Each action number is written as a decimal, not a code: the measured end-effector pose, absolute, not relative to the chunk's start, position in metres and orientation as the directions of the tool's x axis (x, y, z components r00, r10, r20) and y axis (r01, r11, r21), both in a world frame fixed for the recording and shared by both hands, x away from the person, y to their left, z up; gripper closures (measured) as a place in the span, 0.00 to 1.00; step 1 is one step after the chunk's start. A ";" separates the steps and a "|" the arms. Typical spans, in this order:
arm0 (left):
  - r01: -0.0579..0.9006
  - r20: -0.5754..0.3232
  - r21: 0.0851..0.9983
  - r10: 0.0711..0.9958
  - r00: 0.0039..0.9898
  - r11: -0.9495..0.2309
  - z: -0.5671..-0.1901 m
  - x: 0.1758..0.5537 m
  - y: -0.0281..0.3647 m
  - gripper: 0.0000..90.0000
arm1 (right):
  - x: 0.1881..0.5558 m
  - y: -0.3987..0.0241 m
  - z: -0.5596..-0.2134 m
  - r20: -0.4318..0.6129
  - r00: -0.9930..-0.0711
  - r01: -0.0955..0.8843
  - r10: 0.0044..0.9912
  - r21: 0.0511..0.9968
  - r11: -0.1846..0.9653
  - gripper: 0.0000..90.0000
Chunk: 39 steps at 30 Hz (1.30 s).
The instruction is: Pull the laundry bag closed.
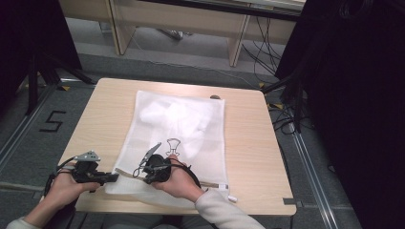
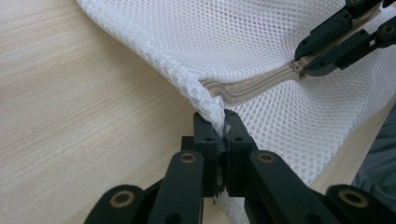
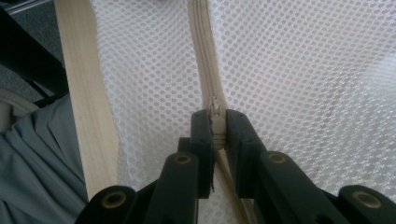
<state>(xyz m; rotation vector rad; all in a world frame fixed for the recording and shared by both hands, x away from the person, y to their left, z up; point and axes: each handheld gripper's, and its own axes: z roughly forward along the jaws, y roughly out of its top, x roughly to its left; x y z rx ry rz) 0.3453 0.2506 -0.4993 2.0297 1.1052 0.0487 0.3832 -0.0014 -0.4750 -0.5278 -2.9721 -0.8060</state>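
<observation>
Your left gripper [image 2: 222, 133] clamps the white mesh bag's [image 1: 176, 124] corner; your right gripper [image 3: 219, 126] clamps its beige zipper pull [image 3: 215, 108].

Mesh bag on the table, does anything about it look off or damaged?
No damage shows. The mesh bag lies slightly askew on the table, its corner bunched where the left gripper pinches it.

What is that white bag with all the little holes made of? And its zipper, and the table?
The white bag looks like soft woven mesh, probably a synthetic such as polyester: tiny regular holes, slight sheen, and it folds limply. Its zipper seems to be beige fabric tape with fine teeth, likely plastic, with a small pale, possibly metal slider. The table looks like pale wood or wood-patterned laminate: matte, with straight grain lines.
</observation>
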 end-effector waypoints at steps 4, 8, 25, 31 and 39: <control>0.687 -0.317 0.666 0.724 0.613 -0.291 -0.499 0.345 0.250 0.95 | 0.383 -0.002 -0.474 0.099 -0.942 0.326 0.320 0.491 0.808 0.91; 0.687 -0.318 0.666 0.723 0.613 -0.289 -0.499 0.345 0.250 0.95 | 0.383 -0.002 -0.474 0.100 -0.944 0.323 0.315 0.489 0.811 0.92; 0.683 -0.318 0.674 0.724 0.613 -0.282 -0.501 0.345 0.250 0.95 | 0.383 -0.008 -0.474 0.101 -0.942 0.329 0.321 0.472 0.818 0.92; 0.683 -0.320 0.674 0.722 0.613 -0.281 -0.501 0.345 0.250 0.95 | 0.383 -0.009 -0.474 0.102 -0.941 0.331 0.323 0.471 0.817 0.92; 0.683 -0.318 0.672 0.721 0.615 -0.286 -0.501 0.345 0.250 0.95 | 0.382 -0.011 -0.474 0.103 -0.938 0.340 0.331 0.466 0.817 0.91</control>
